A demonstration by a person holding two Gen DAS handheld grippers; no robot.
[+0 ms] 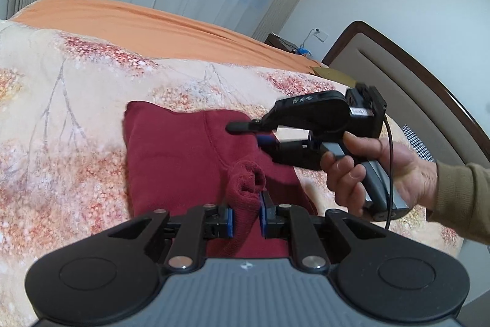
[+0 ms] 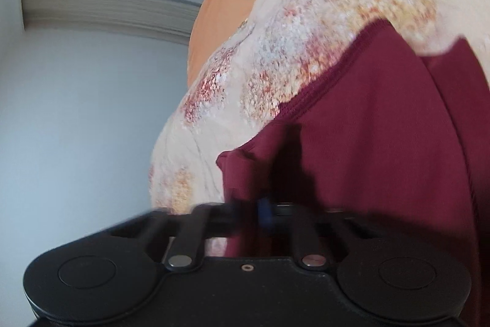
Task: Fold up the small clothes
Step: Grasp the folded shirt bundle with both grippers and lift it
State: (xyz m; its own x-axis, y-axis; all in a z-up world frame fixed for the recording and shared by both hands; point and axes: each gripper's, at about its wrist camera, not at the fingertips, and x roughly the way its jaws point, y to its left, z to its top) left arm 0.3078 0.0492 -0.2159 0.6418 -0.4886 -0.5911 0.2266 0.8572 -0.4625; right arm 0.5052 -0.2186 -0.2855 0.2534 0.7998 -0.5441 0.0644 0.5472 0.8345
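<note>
— On the bed, over the flowered blanket (image 1: 55, 100), lies the dark red garment (image 1: 171, 149). Which way does it run?

— Seen from the left wrist, its long side runs from the near edge by the camera away toward the orange sheet (image 1: 128, 29). The far corners are square and flat; the left edge is a straight fold.

— And the near end?

— Bunched. A ribbed cuff (image 1: 248, 176) stands up in a roll, and the left gripper (image 1: 246, 218) has its blue pads (image 1: 230, 219) clamped on the cloth just under that roll.

— The other tool?

— The right gripper (image 1: 245, 131), held in the person's right hand (image 1: 376, 173), comes in from the right over the garment's right part, pointing left across it. From its own camera the picture is blurred, but the right gripper's fingers sit drawn together on a fold at the garment's hemmed edge, so it is pinching the red cloth.

— Room around it?

— Bare blanket lies open on the left of the garment and beyond its far edge, up to the orange sheet. On the right, the blanket runs toward a padded headboard (image 1: 398, 75), with the hand and an olive sleeve (image 1: 459, 198) over that side. In the right wrist view the hem (image 2: 309, 95) runs diagonally, blanket beyond it, then the bed's edge and a pale wall (image 2: 76, 112).
</note>
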